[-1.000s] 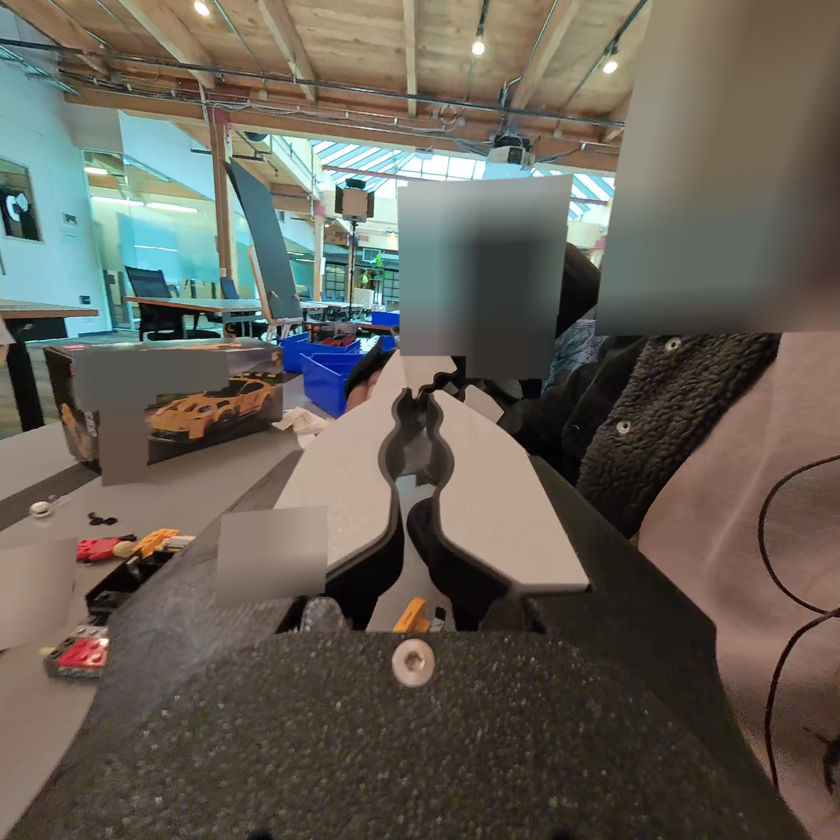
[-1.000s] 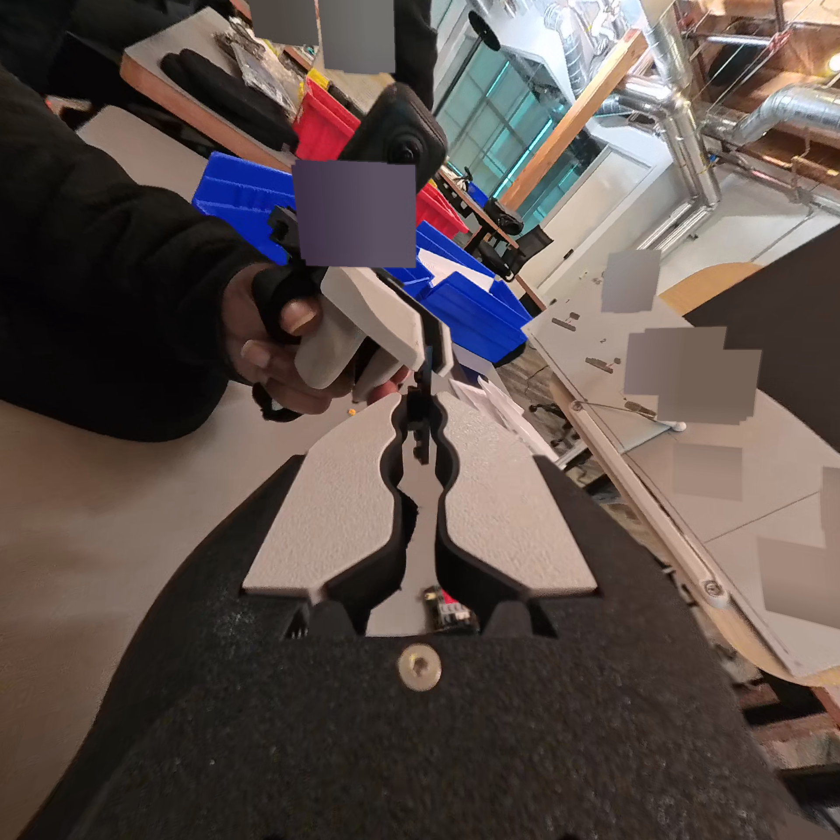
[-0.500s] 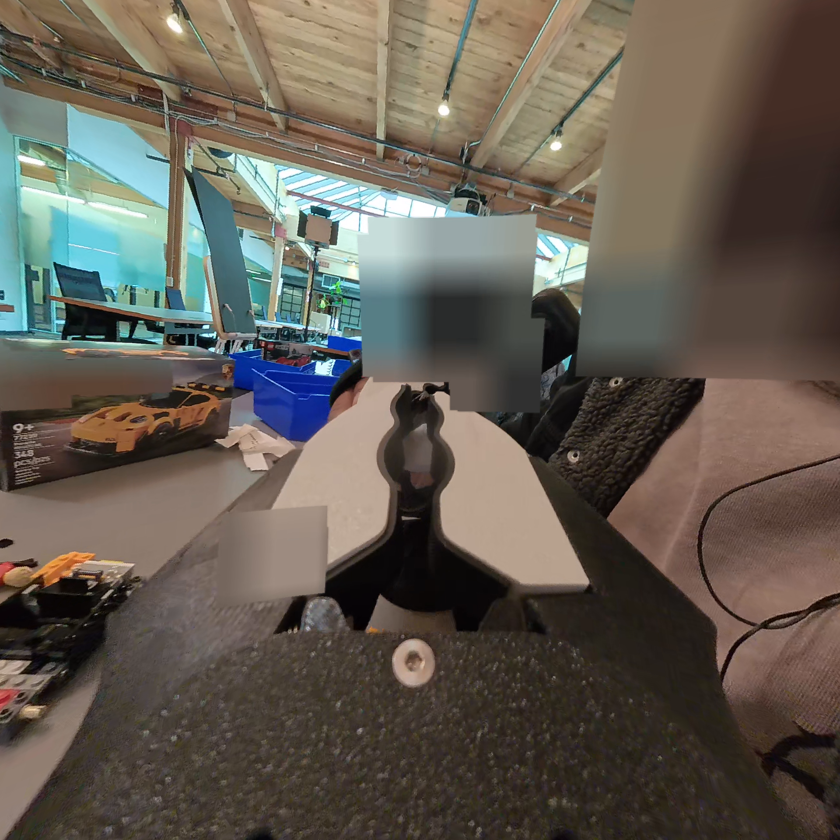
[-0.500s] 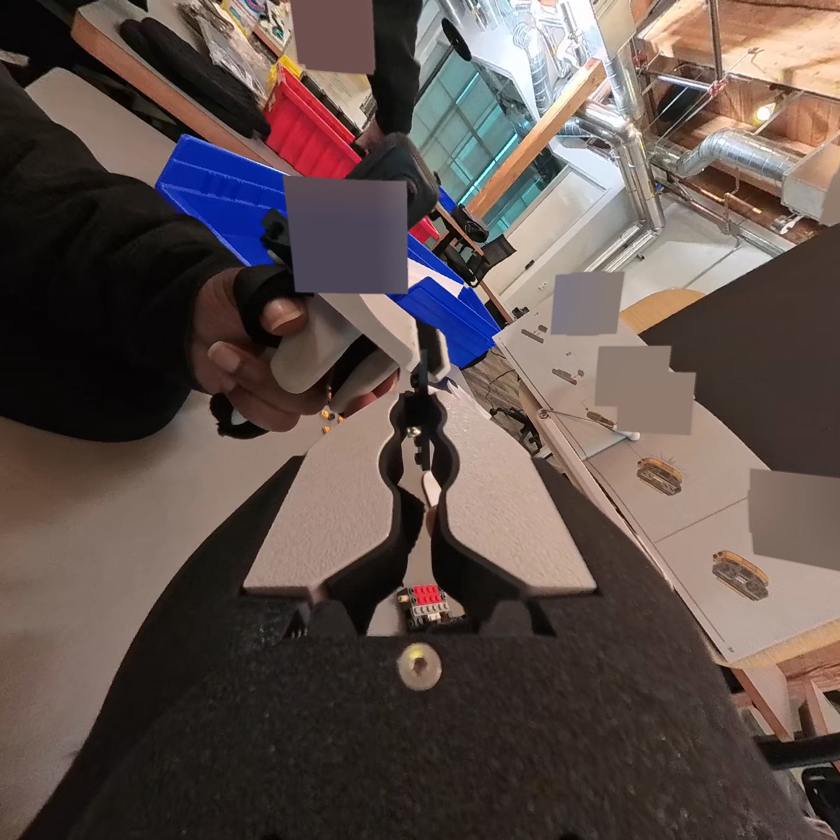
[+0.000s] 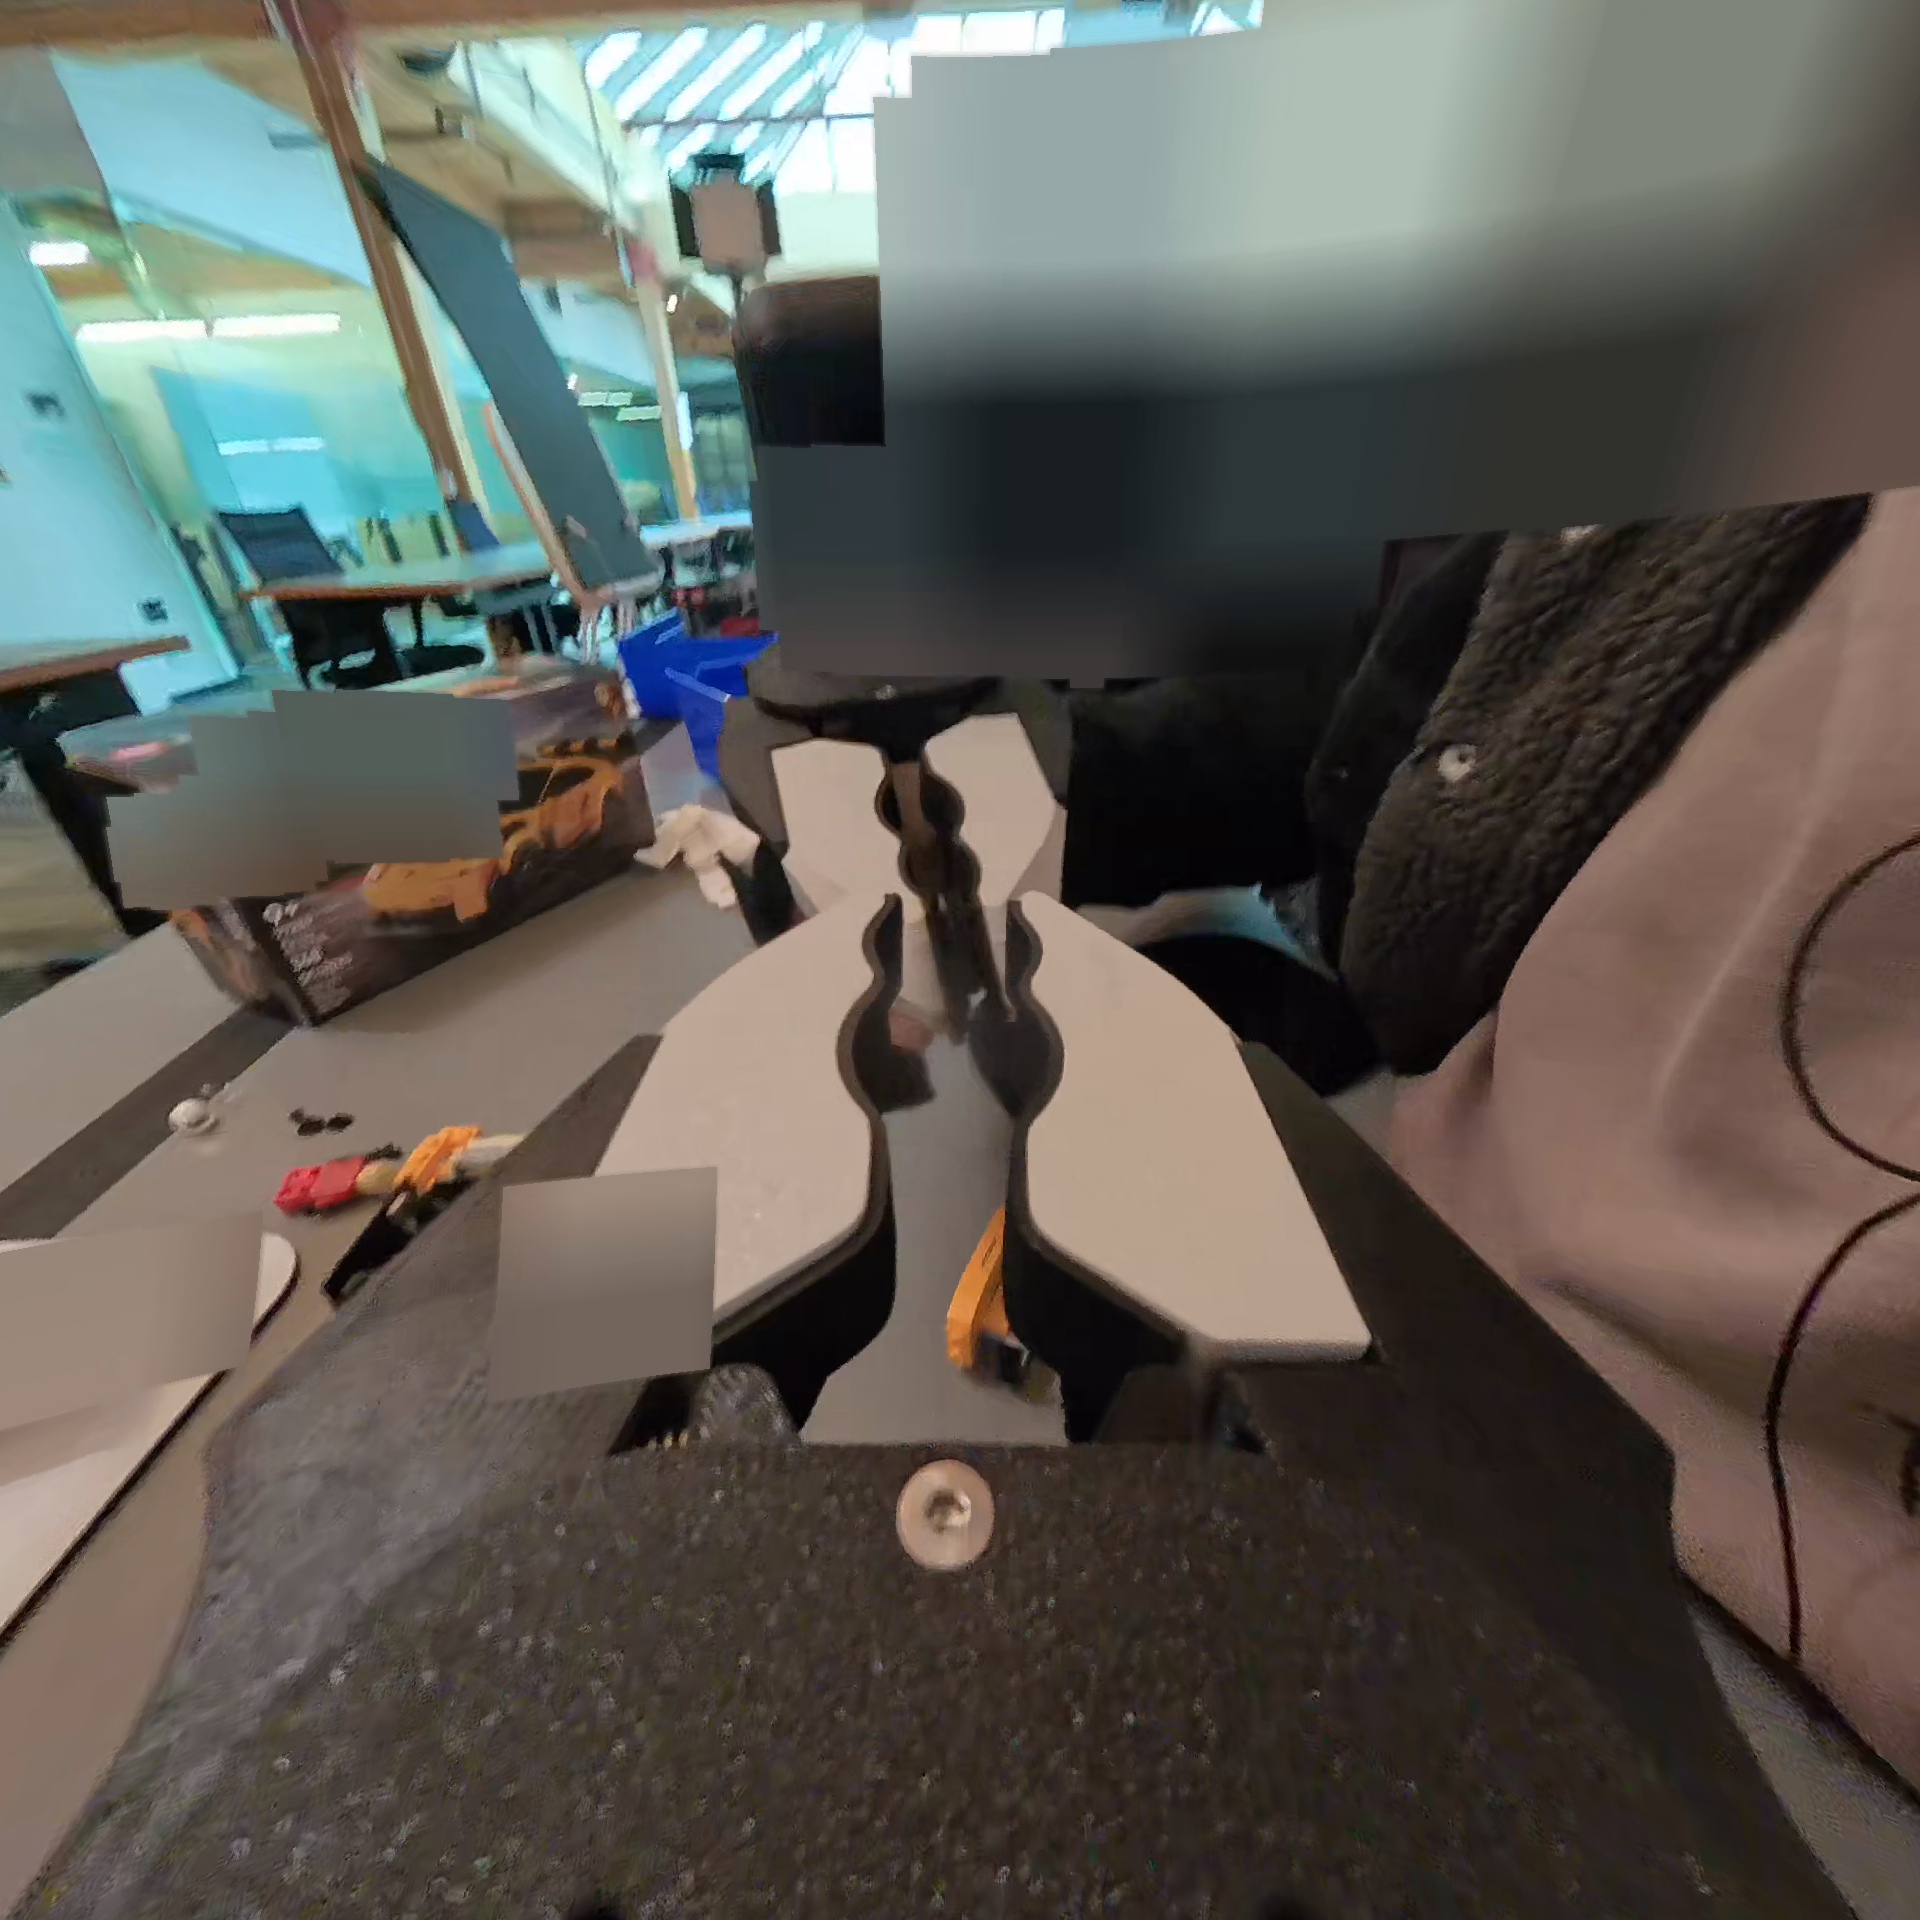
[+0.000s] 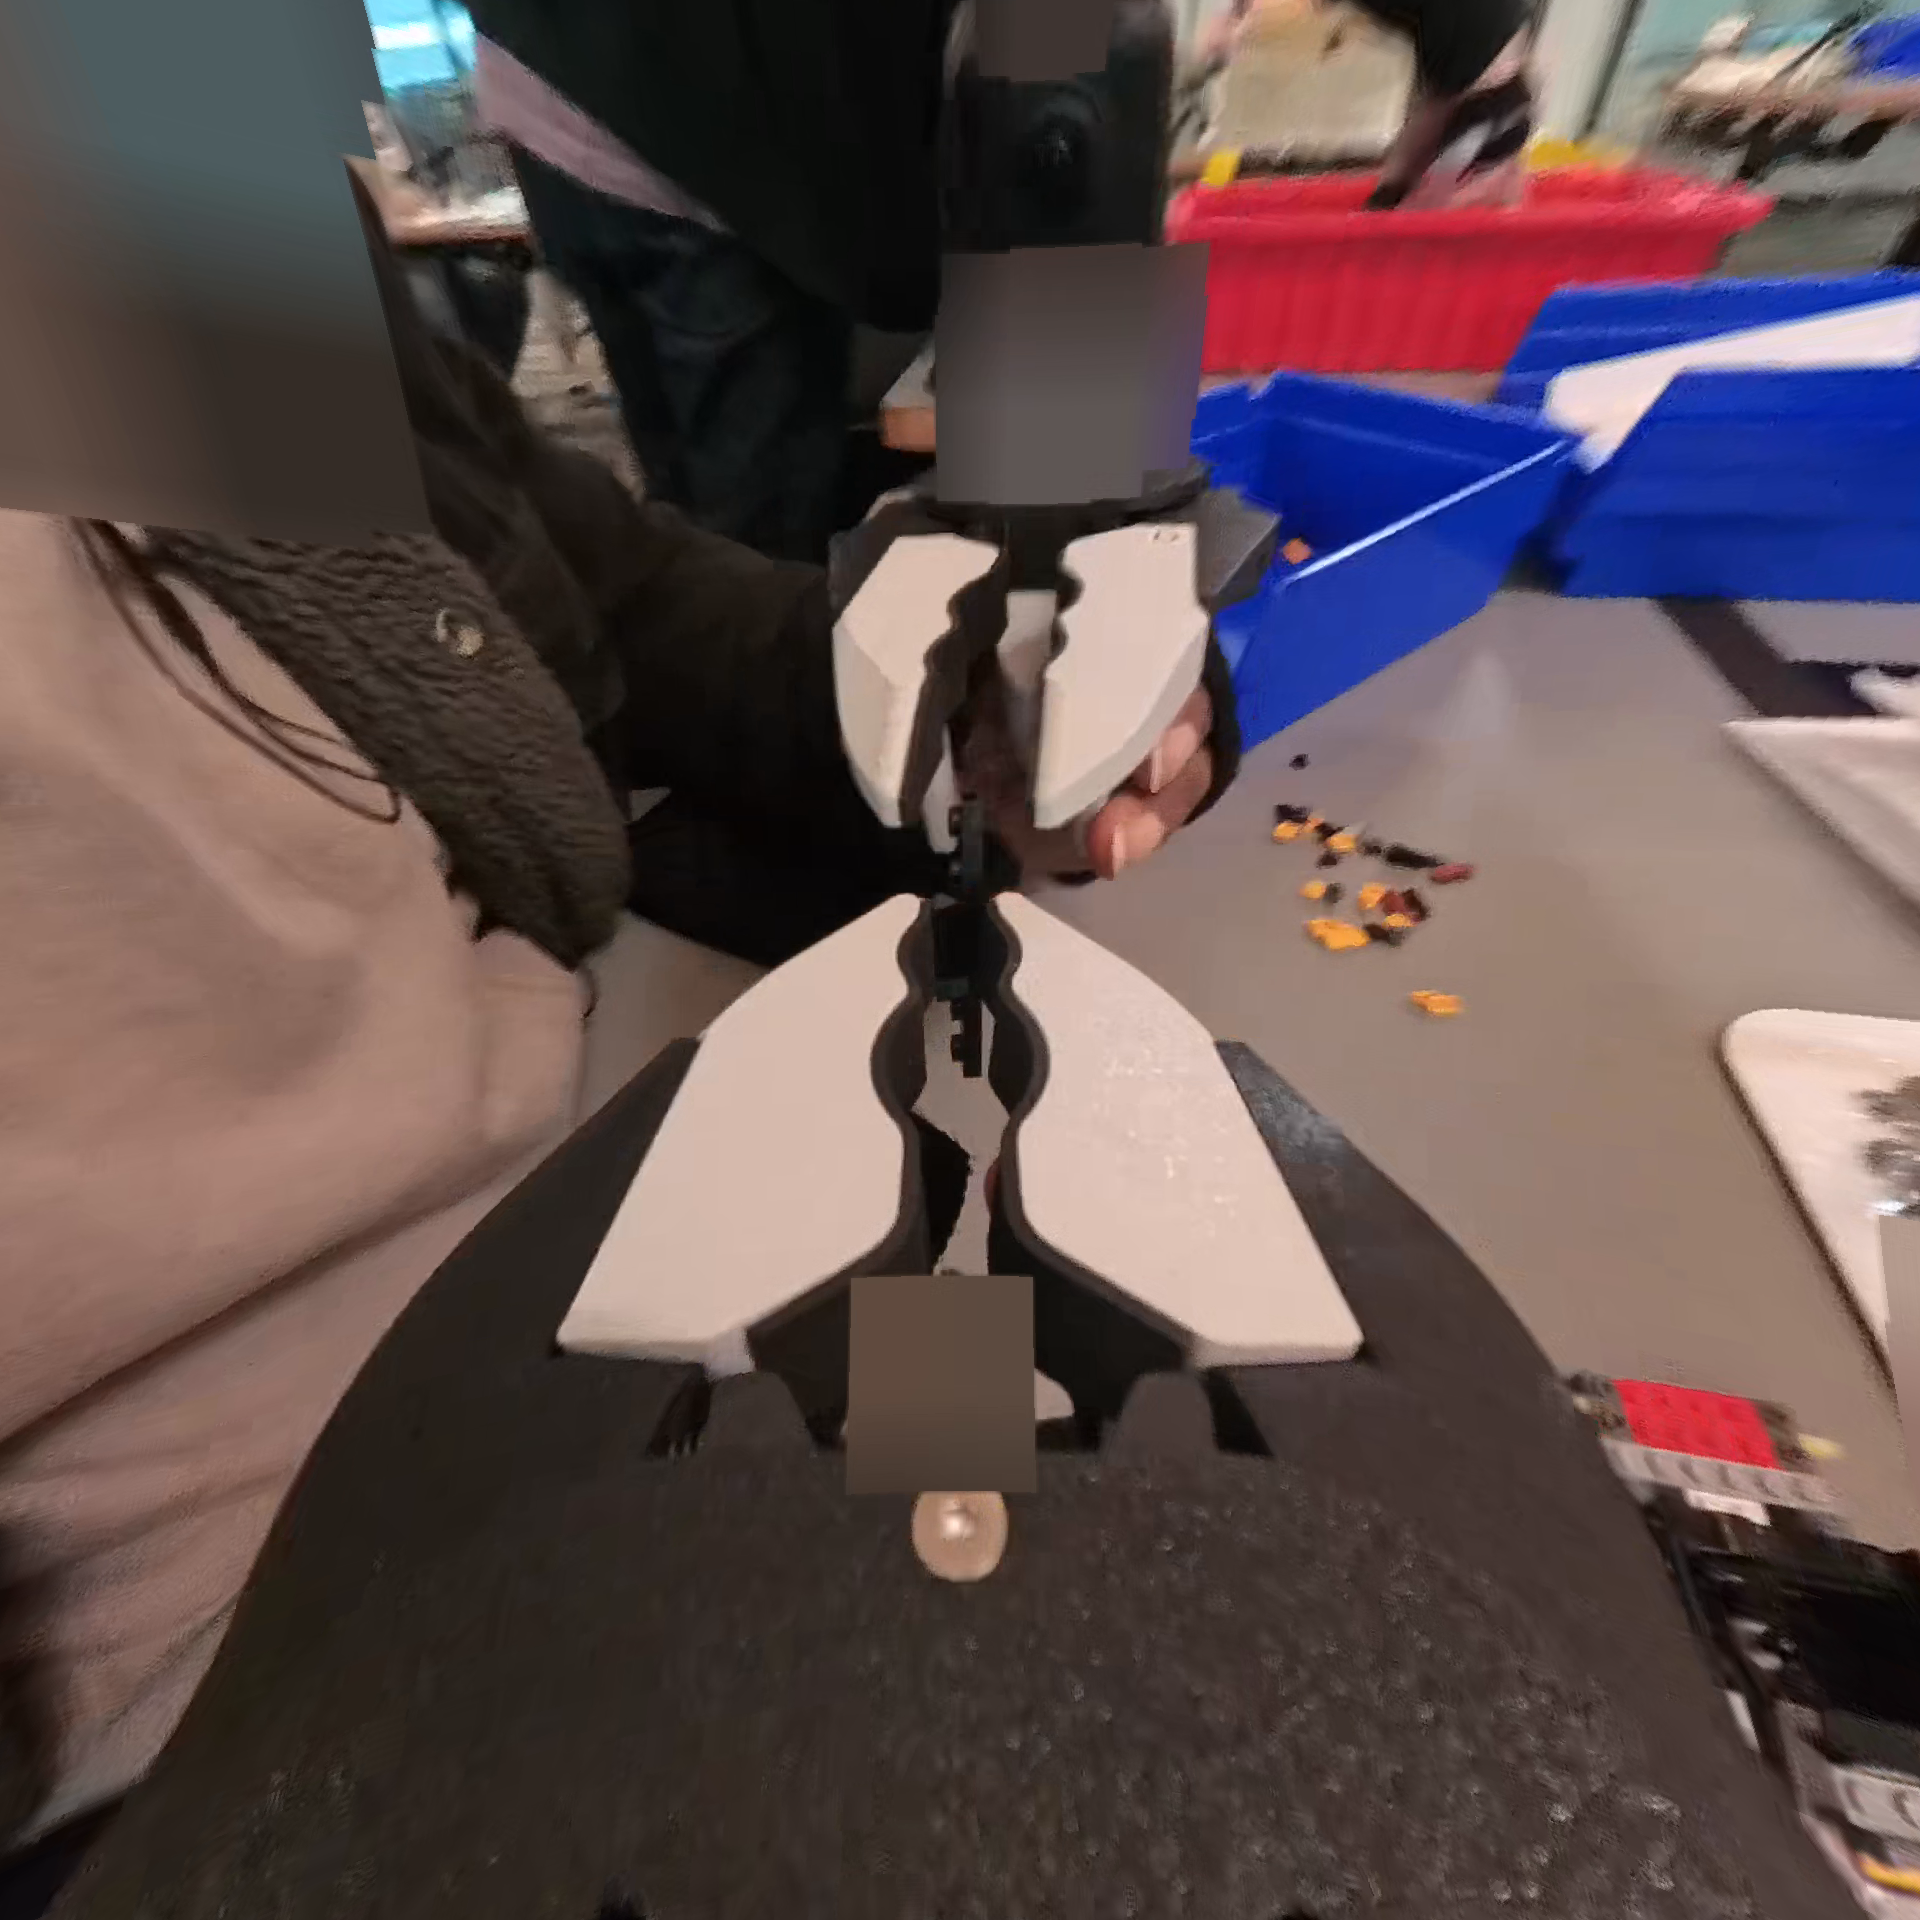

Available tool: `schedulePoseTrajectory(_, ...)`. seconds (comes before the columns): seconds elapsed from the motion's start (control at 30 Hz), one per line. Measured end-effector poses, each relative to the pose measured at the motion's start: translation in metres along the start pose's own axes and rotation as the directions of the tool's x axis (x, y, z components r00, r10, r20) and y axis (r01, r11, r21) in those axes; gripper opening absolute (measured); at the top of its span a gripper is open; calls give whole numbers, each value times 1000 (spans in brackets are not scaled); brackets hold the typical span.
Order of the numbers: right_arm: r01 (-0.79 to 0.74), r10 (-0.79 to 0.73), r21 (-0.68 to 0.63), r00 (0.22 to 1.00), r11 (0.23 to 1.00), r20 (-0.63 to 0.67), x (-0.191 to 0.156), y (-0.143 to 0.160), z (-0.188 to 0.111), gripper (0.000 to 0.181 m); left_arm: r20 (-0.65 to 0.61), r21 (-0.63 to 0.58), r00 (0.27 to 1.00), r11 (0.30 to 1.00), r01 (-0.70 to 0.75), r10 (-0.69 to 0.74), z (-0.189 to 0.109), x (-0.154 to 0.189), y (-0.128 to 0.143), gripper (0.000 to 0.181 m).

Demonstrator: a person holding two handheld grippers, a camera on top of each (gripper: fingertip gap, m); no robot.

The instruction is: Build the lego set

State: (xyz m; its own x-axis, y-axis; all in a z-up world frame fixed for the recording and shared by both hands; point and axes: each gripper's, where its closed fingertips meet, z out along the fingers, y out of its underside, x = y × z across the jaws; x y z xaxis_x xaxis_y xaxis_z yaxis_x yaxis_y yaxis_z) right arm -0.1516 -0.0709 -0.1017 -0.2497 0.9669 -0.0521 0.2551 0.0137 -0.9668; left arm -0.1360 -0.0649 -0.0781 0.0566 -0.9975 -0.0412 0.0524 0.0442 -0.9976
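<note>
My right gripper (image 6: pixel 961 920) is shut on a thin black lego piece (image 6: pixel 961 977) that sticks out past its tips. The left gripper faces it in the right wrist view (image 6: pixel 987 821), held in a person's hand. In the left wrist view my left gripper (image 5: pixel 953 914) is open, its jaws a small gap apart. The black lego piece (image 5: pixel 954 971) reaches in between its fingertips from the right gripper (image 5: pixel 920 831) opposite. I cannot tell whether the left fingers touch it. An orange lego part (image 5: pixel 977 1288) lies on the table under the left gripper.
A lego set box (image 5: pixel 416 894) stands at the back left, with red and orange loose parts (image 5: pixel 343 1184) nearer. Scattered orange and black pieces (image 6: pixel 1351 904), blue bins (image 6: pixel 1455 499), a red bin (image 6: pixel 1455 270), a partial build (image 6: pixel 1704 1455) and a white sheet (image 6: pixel 1829 1122) surround the grippers. A person sits close by. Only a small space, under 4 cm, lies between the two pairs of fingers. Between my right fingertips and the partial build (image 6: pixel 1704 1455) there is roughly 20 cm.
The left gripper's jaws have gone from shut to a small gap apart. Both grippers have swung down to face each other, the right one still holding the black piece.
</note>
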Motion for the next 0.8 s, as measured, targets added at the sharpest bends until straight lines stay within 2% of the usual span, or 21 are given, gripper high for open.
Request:
schedulePoseTrajectory(0.17, 38, -36, -187, 999, 982, 11, 9, 18, -2, 7, 62, -123, 996, 990, 64, -57, 6, -9, 18, 8)
schedulePoseTrajectory(0.3, 25, -36, -296, 999, 955, -33, 25, 27, -7, 7, 158, -135, 975, 975, 179, -157, 7, -24, 27, 5)
schedulePoseTrajectory(0.4, 25, -62, -335, 993, 942, -101, 40, 28, -10, 8, 219, -34, 928, 948, 317, -302, 6, -39, 28, 5)
schedulePoseTrajectory(0.57, 50, -133, -381, 972, 923, -193, 58, 32, -9, 15, 214, 143, 796, 824, 548, -567, -1, -58, 32, 5)
schedulePoseTrajectory(0.67, 65, -161, -397, 963, 916, -216, 63, 35, -7, 14, 189, 183, 741, 765, 618, -644, -1, -62, 37, 5)
schedulePoseTrajectory(0.8, 47, -141, -387, 965, 921, -219, 66, 36, -7, 14, 183, 201, 730, 752, 628, -658, -3, -64, 38, 5)
